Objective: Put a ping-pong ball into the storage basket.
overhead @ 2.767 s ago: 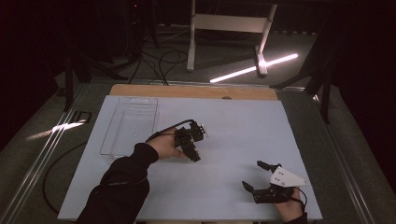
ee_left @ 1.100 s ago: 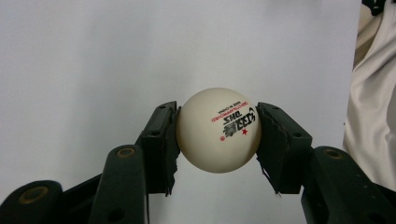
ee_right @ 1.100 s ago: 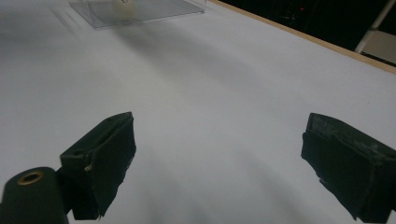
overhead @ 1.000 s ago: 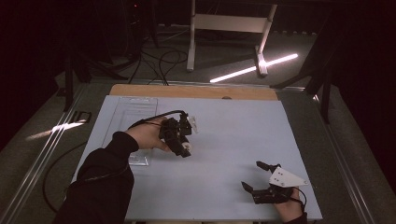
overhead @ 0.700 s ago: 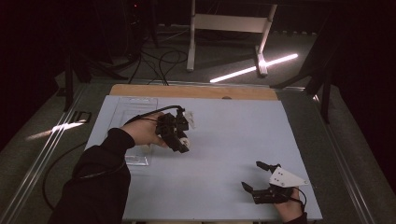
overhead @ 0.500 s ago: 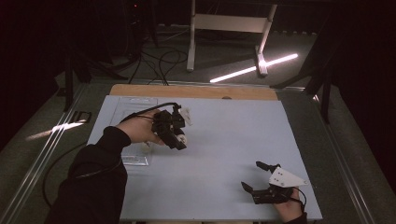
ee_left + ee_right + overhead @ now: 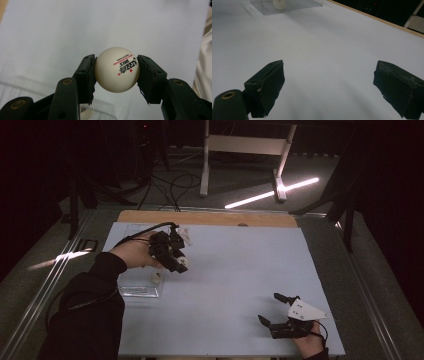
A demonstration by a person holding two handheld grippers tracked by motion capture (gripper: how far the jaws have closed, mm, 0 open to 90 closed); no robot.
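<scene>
The room is dark all around the table (image 7: 235, 285), and the pale table top is the brightest thing in the high view. A thin bright strip of light (image 7: 272, 194) glows on the floor behind the table. That view is a bit grainy. In the left gripper view the ball (image 7: 117, 69) is sharp, and the table behind it is soft and blurry.

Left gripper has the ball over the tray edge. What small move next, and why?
Probably carry the ball a little farther over the clear tray and lower it before opening. The left gripper clamps it above the tray's right side, where another ball already lies, so the tray looks like the drop spot.
</scene>
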